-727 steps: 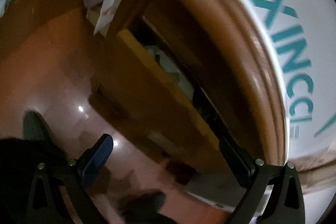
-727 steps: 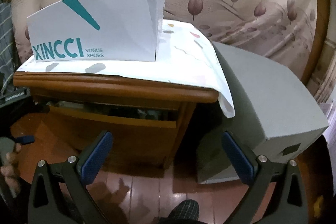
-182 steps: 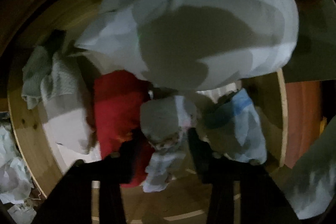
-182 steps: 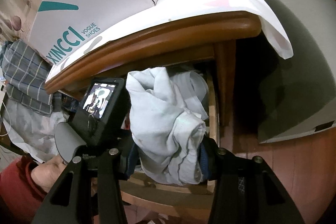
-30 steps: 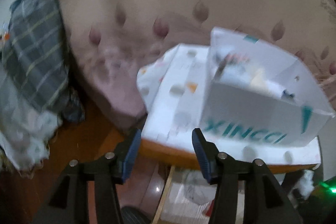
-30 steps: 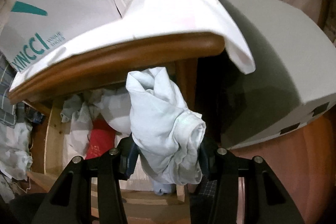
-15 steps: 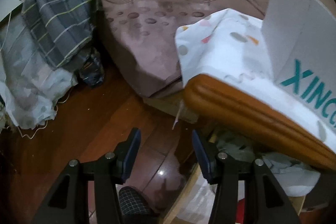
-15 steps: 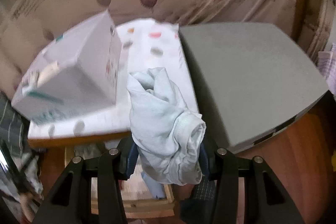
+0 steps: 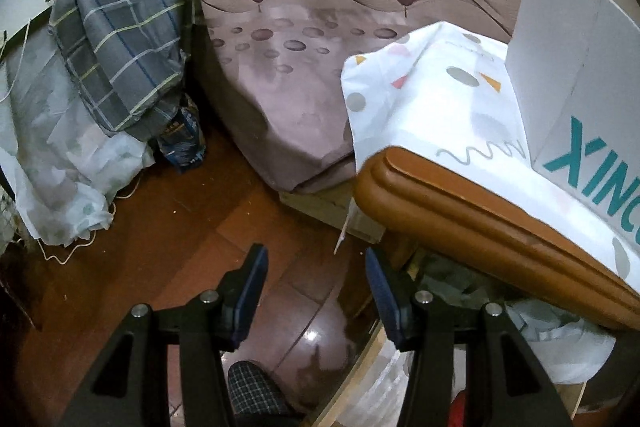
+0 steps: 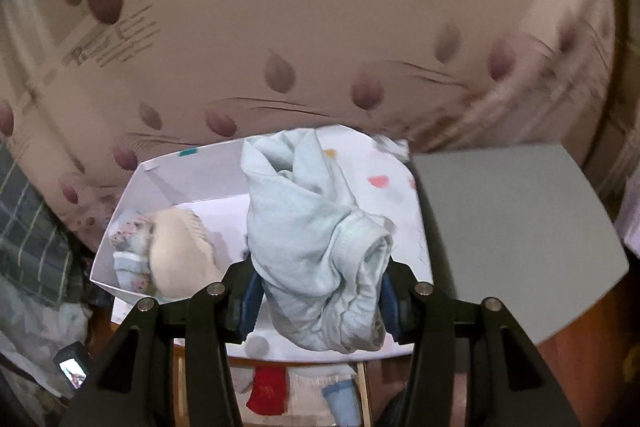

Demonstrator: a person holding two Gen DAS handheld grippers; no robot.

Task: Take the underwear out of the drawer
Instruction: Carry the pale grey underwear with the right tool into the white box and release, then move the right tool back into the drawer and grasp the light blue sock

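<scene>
Gripping pale blue underwear (image 10: 320,247), right tool (image 10: 318,297) hangs over box (image 10: 192,183); left tool (image 9: 316,291) parted, empty.

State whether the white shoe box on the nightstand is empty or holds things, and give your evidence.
It holds things. The right wrist view looks down into the open white shoe box, where a cream knitted item and small patterned garments lie against its left wall.
</scene>
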